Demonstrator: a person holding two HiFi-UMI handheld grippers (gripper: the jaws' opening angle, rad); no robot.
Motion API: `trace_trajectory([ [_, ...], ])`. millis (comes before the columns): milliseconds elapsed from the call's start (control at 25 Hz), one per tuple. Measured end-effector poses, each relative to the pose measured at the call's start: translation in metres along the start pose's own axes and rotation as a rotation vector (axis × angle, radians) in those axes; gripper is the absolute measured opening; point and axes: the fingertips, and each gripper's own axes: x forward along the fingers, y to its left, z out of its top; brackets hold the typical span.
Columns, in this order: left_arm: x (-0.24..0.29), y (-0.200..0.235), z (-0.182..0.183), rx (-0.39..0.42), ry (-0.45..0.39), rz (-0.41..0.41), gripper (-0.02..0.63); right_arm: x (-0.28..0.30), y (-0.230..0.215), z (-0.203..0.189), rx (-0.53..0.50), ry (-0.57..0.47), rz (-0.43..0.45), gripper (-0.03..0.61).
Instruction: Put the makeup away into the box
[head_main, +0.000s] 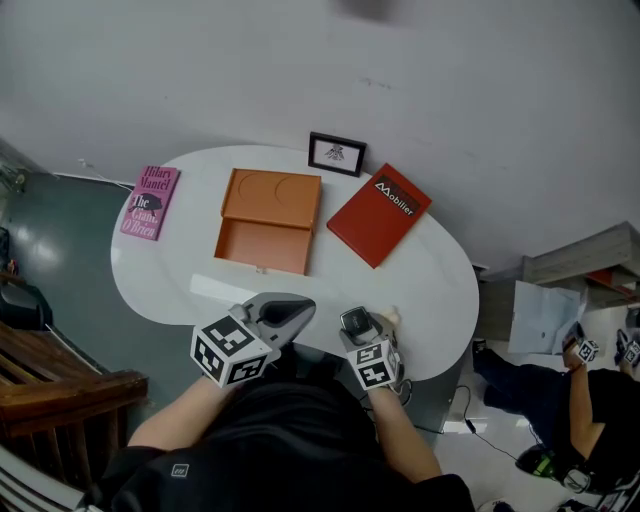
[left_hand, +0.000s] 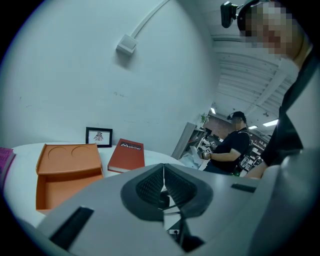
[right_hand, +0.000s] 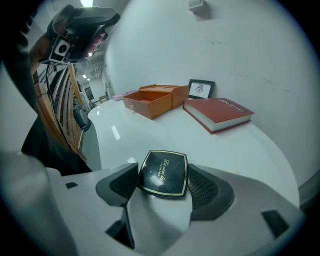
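A black square compact (right_hand: 164, 173) with a gold rim and gold lettering lies on the white table (head_main: 440, 290) near its front edge. My right gripper (right_hand: 162, 172) is open and straddles it, a dark pad close on each side. From the head view the compact (head_main: 357, 322) shows between the right gripper's (head_main: 358, 320) fingers. The orange box (head_main: 268, 222) stands open at the middle of the table, its lid folded back; it also shows in the left gripper view (left_hand: 65, 170) and the right gripper view (right_hand: 155, 102). My left gripper (head_main: 290, 310) is shut and empty, pads together (left_hand: 163, 172).
A red book (head_main: 380, 213) lies right of the box, a pink book (head_main: 150, 201) at the table's left end, and a small framed picture (head_main: 336, 153) leans against the wall. A wooden bench (head_main: 50, 380) stands at the left. Another person (head_main: 590, 390) is off to the right.
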Motion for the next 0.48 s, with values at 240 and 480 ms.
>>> trace_trajectory([
  [240, 0.0, -0.007, 0.001, -0.002, -0.012, -0.002, 0.015, 0.001, -0.004, 0.0, 0.07, -0.03, 0.02, 0.27],
  [480, 0.0, -0.012, -0.001, -0.013, -0.02, 0.003, 0.014, -0.011, -0.018, -0.003, 0.177, -0.078, 0.013, 0.27],
])
